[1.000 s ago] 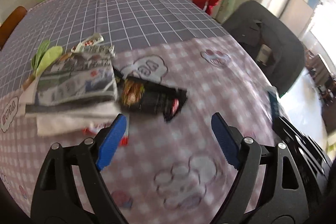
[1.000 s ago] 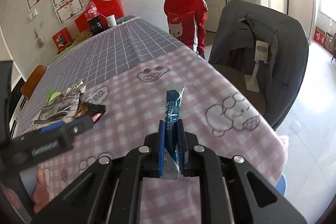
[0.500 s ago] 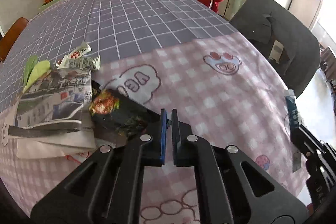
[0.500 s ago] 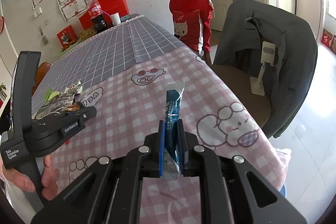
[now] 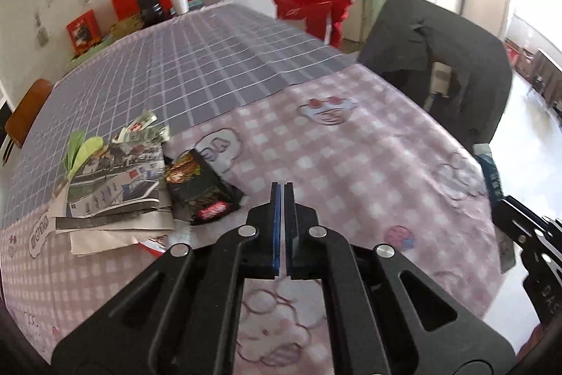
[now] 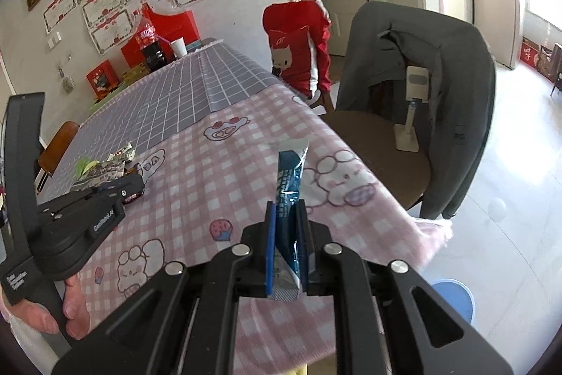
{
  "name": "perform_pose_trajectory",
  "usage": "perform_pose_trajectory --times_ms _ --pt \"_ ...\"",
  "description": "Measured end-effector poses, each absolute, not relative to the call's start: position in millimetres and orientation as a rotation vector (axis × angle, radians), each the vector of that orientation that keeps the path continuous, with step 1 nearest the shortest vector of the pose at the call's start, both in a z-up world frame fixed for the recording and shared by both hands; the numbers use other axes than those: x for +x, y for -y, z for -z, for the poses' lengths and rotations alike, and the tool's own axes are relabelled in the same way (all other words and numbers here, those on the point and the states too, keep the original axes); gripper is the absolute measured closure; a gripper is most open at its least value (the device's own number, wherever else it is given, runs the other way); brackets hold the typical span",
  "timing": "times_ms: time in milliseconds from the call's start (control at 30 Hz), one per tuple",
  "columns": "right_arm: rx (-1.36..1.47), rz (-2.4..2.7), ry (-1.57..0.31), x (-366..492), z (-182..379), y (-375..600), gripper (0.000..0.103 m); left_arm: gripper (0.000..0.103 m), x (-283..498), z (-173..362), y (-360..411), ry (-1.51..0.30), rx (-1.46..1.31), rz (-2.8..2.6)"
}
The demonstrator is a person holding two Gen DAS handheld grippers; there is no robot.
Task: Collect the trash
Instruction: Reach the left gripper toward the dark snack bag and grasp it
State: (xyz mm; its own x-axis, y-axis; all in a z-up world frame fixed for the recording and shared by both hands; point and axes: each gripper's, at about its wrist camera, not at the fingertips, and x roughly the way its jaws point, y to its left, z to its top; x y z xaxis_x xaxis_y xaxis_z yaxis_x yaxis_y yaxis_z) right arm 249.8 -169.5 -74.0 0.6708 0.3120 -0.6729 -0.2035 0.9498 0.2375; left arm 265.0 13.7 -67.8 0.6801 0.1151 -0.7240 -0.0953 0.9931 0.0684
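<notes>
The left tongs [image 5: 282,195] are closed with nothing between their blue pads, above the pink checked cloth of the worktop [image 5: 351,164]. The right tongs [image 6: 285,217] clamp a slim blue foil sachet [image 6: 291,174] that stands upright between the pads, its crimped silver top above them and its bottom edge poking out below.

Just ahead and left of the left tongs lies a glossy black snack wrapper [image 5: 202,187], crumpled, touching a folded newspaper [image 5: 116,195]. Beside the paper are green leaves [image 5: 82,148] and small printed candy wrappers [image 5: 140,130], at the seam where the pink cloth meets a grey gridded one.

Only the right wrist view shows a hand [image 6: 66,308] holding the black handle of the left tongs, a grey jacket over a chair [image 6: 421,58], and a blue bin [image 6: 455,299] on the floor. The left wrist view alone shows the litter pile close up.
</notes>
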Motion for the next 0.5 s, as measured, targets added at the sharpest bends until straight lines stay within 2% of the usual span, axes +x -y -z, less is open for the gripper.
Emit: perform_pose_trajectory --times_ms 333,367,400,433,500 --pt "0.178 -0.232 -0.755 224 63 206 0.092 0.098 240 50 21 -0.736 0.041 -0.046" --pt "0.176 -0.232 -0.754 222 62 207 0.092 0.082 241 53 18 -0.746 0.042 -0.045" --pt "0.173 -0.232 -0.754 221 62 208 0.092 0.041 242 55 15 -0.756 0.040 -0.049" --pt "0.166 -0.236 -0.755 220 62 207 0.092 0.027 243 58 10 -0.763 0.029 -0.066" --pt "0.153 -0.244 -0.758 220 63 204 0.092 0.026 243 63 -5 -0.761 -0.004 -0.110"
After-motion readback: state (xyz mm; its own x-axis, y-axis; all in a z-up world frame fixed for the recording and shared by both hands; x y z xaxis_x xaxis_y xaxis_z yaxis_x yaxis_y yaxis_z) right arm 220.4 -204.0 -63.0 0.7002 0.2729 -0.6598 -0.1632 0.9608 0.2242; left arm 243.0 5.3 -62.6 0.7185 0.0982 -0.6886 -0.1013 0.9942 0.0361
